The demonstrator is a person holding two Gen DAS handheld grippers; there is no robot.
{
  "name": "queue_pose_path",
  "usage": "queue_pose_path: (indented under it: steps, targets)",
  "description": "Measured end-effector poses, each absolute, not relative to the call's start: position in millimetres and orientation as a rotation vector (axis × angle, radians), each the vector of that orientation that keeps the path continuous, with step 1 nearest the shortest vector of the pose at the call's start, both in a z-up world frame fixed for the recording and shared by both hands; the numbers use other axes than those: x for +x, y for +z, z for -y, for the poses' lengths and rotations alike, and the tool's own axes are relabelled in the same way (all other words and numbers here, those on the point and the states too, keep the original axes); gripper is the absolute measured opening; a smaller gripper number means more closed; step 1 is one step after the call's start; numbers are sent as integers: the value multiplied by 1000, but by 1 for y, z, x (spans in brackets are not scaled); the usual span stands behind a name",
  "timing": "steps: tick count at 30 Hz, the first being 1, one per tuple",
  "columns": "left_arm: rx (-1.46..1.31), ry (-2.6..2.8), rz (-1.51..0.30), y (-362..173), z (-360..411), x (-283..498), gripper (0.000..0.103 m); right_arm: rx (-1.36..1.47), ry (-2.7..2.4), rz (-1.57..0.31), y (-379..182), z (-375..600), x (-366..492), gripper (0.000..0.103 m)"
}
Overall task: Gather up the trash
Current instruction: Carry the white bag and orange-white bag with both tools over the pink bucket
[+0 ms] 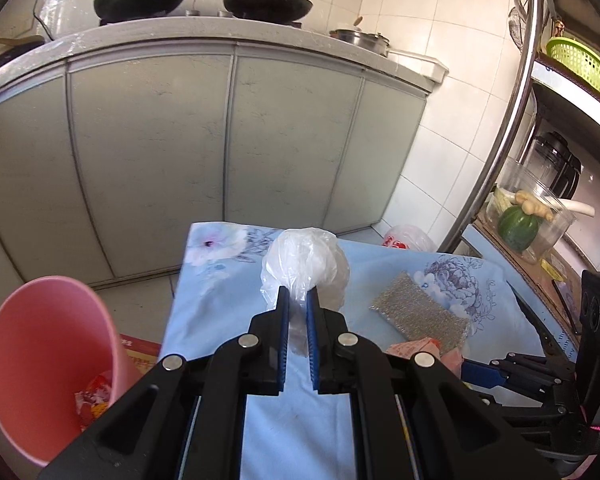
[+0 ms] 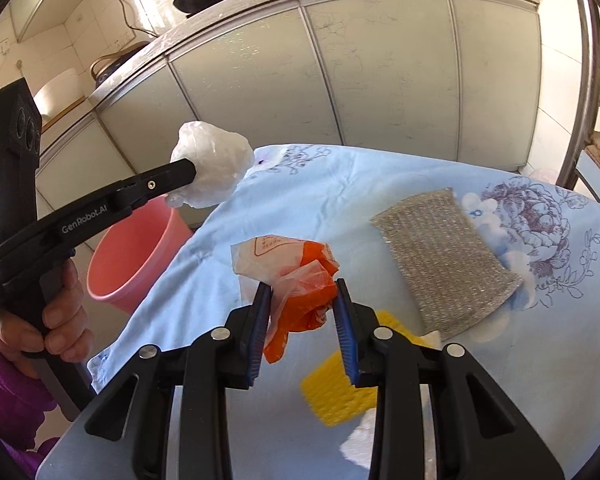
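Observation:
My left gripper (image 1: 298, 296) is shut on a crumpled clear plastic bag (image 1: 304, 264) and holds it above the left part of the table; the bag also shows in the right wrist view (image 2: 210, 168), lifted off the cloth. My right gripper (image 2: 303, 286) has its jaws around an orange and white plastic wrapper (image 2: 296, 280) that rests on the blue floral tablecloth (image 2: 340, 200); the jaws stand partly apart against it. A pink bin (image 1: 40, 356) stands on the floor left of the table, with a red wrapper (image 1: 94, 398) inside.
A silver scouring pad (image 2: 440, 256) lies on the cloth to the right. A yellow sponge (image 2: 340, 396) lies under my right gripper. Kitchen cabinets (image 1: 180, 160) stand behind the table, a metal shelf rack (image 1: 512, 128) at right. A red and white bag (image 1: 408, 238) lies on the floor.

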State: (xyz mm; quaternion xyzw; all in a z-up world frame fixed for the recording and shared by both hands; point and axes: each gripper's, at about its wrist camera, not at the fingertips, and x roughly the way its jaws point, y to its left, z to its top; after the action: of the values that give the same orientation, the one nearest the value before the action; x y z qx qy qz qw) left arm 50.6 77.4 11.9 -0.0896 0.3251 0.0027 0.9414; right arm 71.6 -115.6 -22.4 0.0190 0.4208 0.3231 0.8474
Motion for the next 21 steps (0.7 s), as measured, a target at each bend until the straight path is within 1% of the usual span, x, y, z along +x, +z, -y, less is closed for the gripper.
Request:
queue_pose_path:
  steps: [21]
  targets:
    - [-219,215,-548,34,-174,-49,8,-90,829,-824,11,31,35,32]
